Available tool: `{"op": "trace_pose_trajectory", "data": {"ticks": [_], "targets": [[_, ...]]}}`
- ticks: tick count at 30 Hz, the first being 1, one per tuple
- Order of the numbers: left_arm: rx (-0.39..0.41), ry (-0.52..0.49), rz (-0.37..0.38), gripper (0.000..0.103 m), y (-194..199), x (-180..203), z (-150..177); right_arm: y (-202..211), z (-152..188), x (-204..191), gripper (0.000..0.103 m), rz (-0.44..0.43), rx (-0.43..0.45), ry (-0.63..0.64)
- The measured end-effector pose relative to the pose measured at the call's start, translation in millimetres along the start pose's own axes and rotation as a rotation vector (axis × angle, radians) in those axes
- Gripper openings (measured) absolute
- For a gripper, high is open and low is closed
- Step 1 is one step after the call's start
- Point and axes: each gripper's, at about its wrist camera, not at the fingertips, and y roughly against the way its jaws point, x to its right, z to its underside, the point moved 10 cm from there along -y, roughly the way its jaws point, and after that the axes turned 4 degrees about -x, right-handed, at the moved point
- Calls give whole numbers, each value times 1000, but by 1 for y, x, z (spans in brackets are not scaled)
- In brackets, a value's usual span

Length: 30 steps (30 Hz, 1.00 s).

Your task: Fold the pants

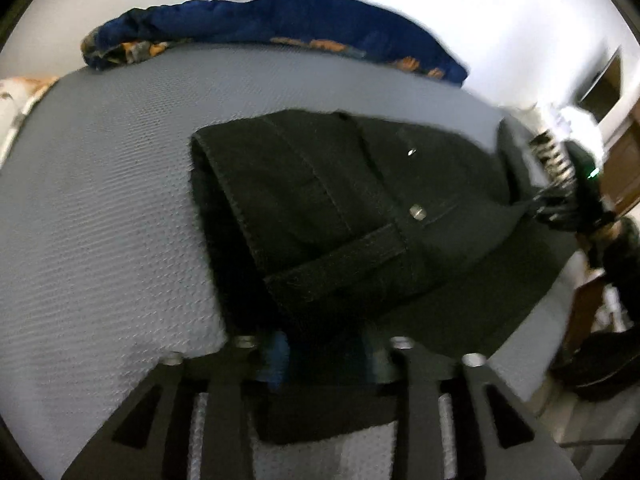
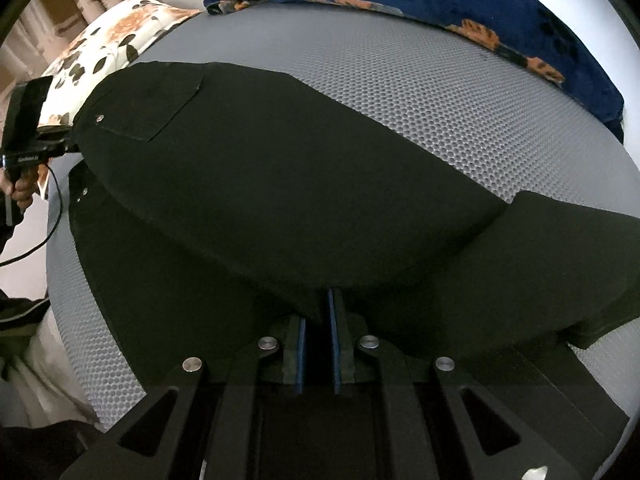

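Observation:
Black pants (image 2: 280, 184) lie folded over on a grey honeycomb-textured mattress (image 2: 460, 100), back pocket and a rivet facing up. My right gripper (image 2: 318, 320) points steeply down, its blue pads shut on a raised fold of the pants at the near edge. In the left wrist view the waistband end of the pants (image 1: 340, 208) shows a belt loop and a metal button. My left gripper (image 1: 328, 354) hangs over that near edge with its fingers apart; black cloth lies loosely between them, not pinched. Each gripper also appears at the side of the other's view: right gripper (image 1: 568, 204), left gripper (image 2: 32, 132).
A dark blue blanket (image 2: 460, 4) with orange prints lies along the far side of the mattress. A floral pillow (image 2: 112, 40) sits at the far left corner. A person's hand (image 2: 20, 192) and a cable (image 2: 44, 236) are at the left edge. Wooden furniture (image 1: 624, 152) stands beyond the right side.

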Motion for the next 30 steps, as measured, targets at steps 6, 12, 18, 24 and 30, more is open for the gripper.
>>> {"op": "trace_pose_trajectory", "data": {"ticks": [6,12,18,24,30], "targets": [[12,95,-84,59,29,-18,18,0,0,2,8,3,15,-14],[137,421,121,59,64,-5,21,-1,0,2,8,-1,31,-18],[75,655,253,57,23,3,23,1,0,3,8,6,37,-7],[122,815,315,54,10,-6,18,2,0,2,8,5,56,-19],[161,836,321,24,13,-15,13,6,1,2,7,16,70,-38]]}}
